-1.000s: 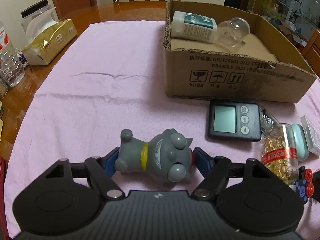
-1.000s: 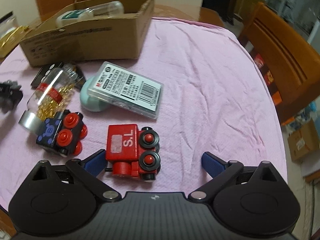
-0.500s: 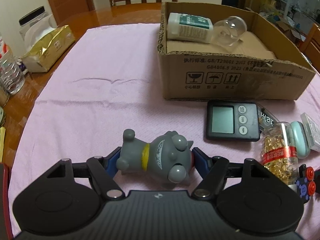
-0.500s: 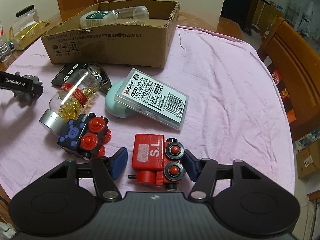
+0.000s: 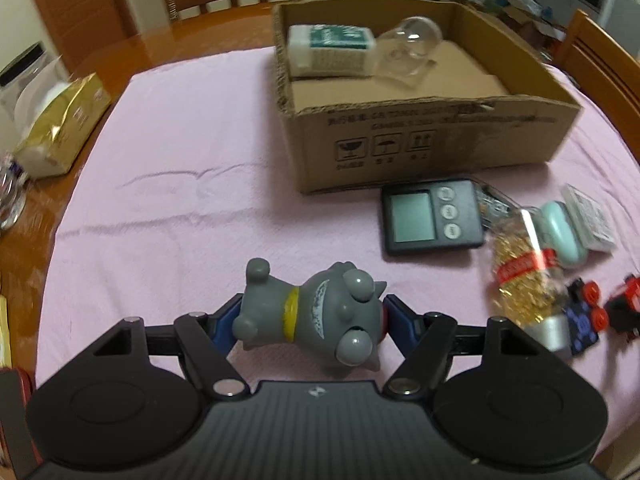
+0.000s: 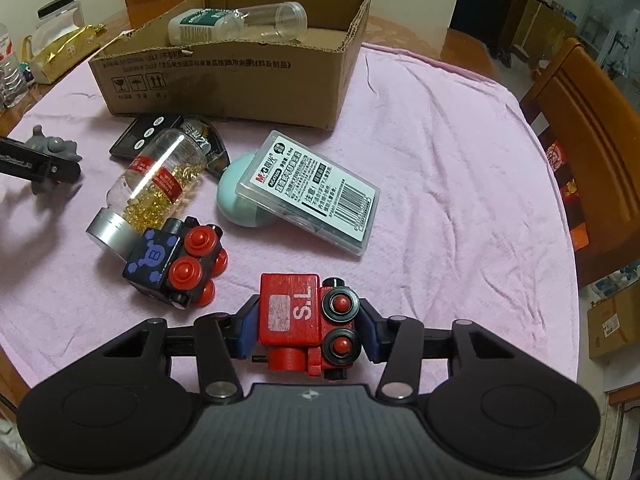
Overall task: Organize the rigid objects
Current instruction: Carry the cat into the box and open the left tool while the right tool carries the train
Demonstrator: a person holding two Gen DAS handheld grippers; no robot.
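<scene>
Since the earlier frames, both grippers have been closing: the right gripper (image 6: 306, 326), formerly spread wide around the red toy train (image 6: 308, 324), is now clamping it between its blue pads, and the left gripper (image 5: 310, 316) is now pressing its pads against the grey cat figurine (image 5: 312, 314). Each toy is sitting directly between its gripper's fingertips, just ahead of the black gripper body, over the pink cloth (image 6: 440, 160). The figurine is lying on its side, head toward the right pad.

Only the right wrist view is showing the label side of the clear plastic case (image 6: 308, 192), which is leaning on the mint-green case (image 6: 236, 200), and the blue block toy (image 6: 176, 260) in full. Only the left wrist view is showing the screen of the black timer (image 5: 430, 216) in front of the cardboard box (image 5: 420, 148).
</scene>
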